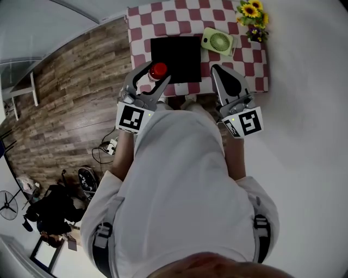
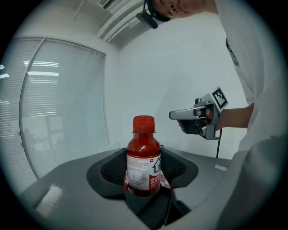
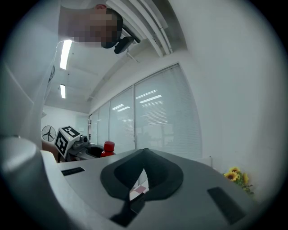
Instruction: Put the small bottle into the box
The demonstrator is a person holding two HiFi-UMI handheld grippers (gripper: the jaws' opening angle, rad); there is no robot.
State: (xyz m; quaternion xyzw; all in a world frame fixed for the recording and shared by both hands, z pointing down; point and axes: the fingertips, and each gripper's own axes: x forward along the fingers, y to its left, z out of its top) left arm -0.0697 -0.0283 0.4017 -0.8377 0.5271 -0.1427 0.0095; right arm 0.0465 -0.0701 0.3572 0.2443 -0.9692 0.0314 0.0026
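Note:
The small bottle (image 1: 159,70), full of red liquid under a red cap and wearing a white label, stands upright between the jaws of my left gripper (image 1: 155,75), which is shut on it. In the left gripper view the bottle (image 2: 144,155) fills the middle, the padded jaws pressing on both its sides. The box (image 1: 175,57) is black and open-topped, just beyond the bottle on the checkered table (image 1: 163,16). My right gripper (image 1: 218,70) hovers at the table's near edge, right of the box, shut and holding nothing; its jaw tips (image 3: 145,152) meet.
A green handheld fan (image 1: 218,42) lies on the table right of the box. A bunch of sunflowers (image 1: 252,16) stands at the far right corner. Wooden floor stretches to the left, with cables and bags on it. A white wall is on the right.

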